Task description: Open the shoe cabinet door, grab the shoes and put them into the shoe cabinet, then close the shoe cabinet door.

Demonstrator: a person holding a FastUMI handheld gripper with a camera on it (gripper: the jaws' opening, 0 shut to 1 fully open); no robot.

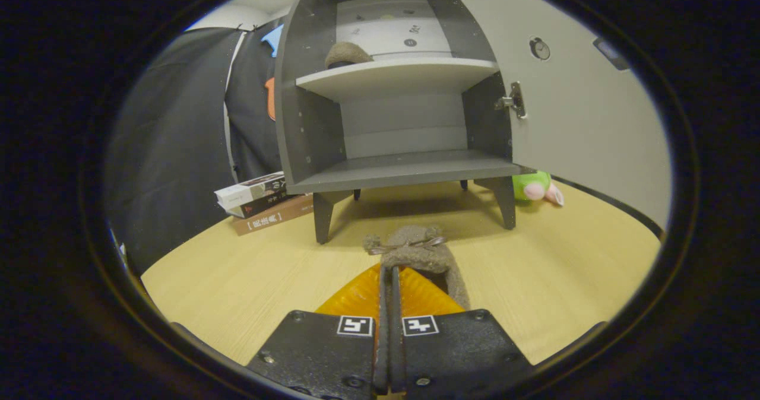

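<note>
— Two shoes, you said; where are they?
— One brown fuzzy shoe (347, 54) sits on the upper shelf (396, 75) of the shoe cabinet (309, 133), toward its left side. The other shoe (423, 253), same brown fuzz with a small bow on top, is right at the tips of the hand-held gripper (389, 276).
— What are the fingers doing?
— The orange fingers (356, 296) are pressed close together, only a thin dark gap between them, and their tips reach the shoe's near rim. They appear to pinch that rim, with the shoe's opening lying just to the right of them.
— Is the shoe off the tabletop?
— I cannot tell whether it is lifted or resting on the wooden tabletop (237, 287); it lies between the fingers and the cabinet's front legs.
— And the cabinet?
— Its door (582, 109) is swung wide open to the right, a metal hinge (515, 100) showing at its inner edge. The lower shelf (409, 171) is bare.
— Anything else around?
— A stack of books (261, 201) lies beside the cabinet's left leg, and a green and pink plush toy (536, 187) lies on the tabletop under the open door.
</note>
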